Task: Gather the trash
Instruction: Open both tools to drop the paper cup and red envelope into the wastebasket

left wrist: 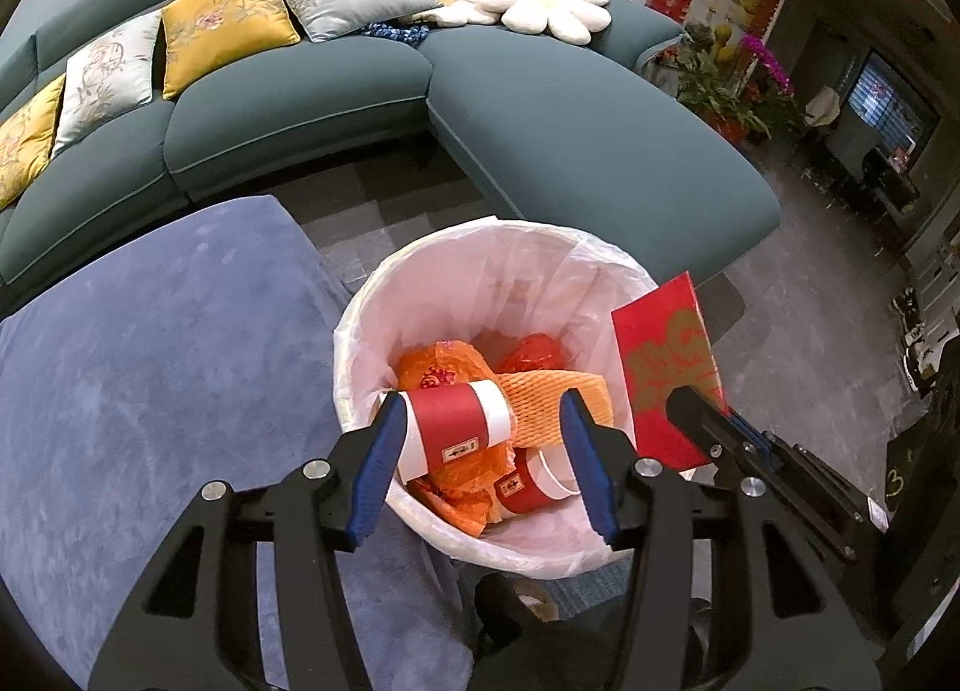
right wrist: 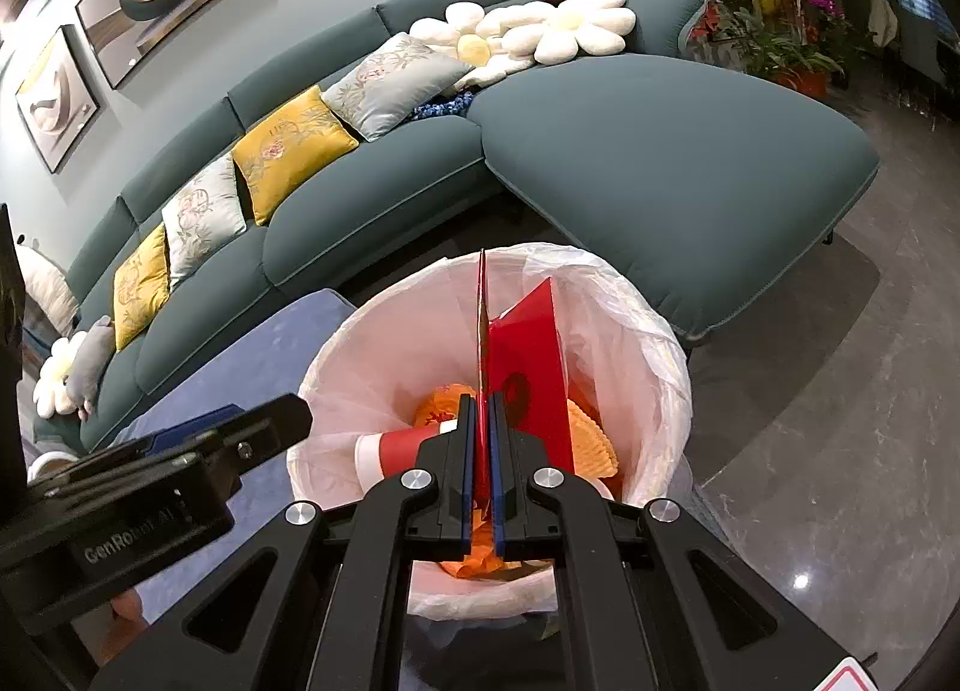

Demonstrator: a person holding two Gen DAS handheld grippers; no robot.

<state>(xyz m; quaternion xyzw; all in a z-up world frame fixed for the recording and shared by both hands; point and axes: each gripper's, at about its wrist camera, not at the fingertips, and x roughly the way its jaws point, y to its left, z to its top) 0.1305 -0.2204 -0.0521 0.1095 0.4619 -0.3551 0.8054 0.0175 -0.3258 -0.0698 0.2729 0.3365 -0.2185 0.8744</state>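
Left wrist view: the left claw (left wrist: pixel 486 451) is seen hanging over a white-lined trash bin (left wrist: pixel 360 331), its blue pads (left wrist: pixel 375 475) set apart with nothing pressed between them.
Paper cup: a white cup with a red band (left wrist: pixel 456 427) is seen lying on its side on top of the rubbish in the bin, between the pads in the picture; a small label on its band is too small to be read.
Second cup: another red-and-white cup (left wrist: pixel 528 487) is seen lower in the bin, among orange wrappers (left wrist: pixel 438 364) and an orange foam net (left wrist: pixel 540 400).
Red envelope: a red card envelope with gold characters (left wrist: pixel 666 373) is held upright over the bin's right rim; the characters cannot be read.
Right wrist view: the right claw (right wrist: pixel 485 469) is shown closed narrowly on the lower edge of the red envelope (right wrist: pixel 528 385), which is seen edge-on above the bin (right wrist: pixel 336 367).
Writing: "GenRobot AI" is printed in white on the body of the left claw (right wrist: pixel 132 529), seen at the lower left of the right wrist view.
Floor: the bin is placed on the edge of a blue rug (left wrist: pixel 150 361), beside grey tiles (right wrist: pixel 810 421).
Surroundings: a green sofa (left wrist: pixel 570 139) with yellow and grey cushions is set behind the bin.
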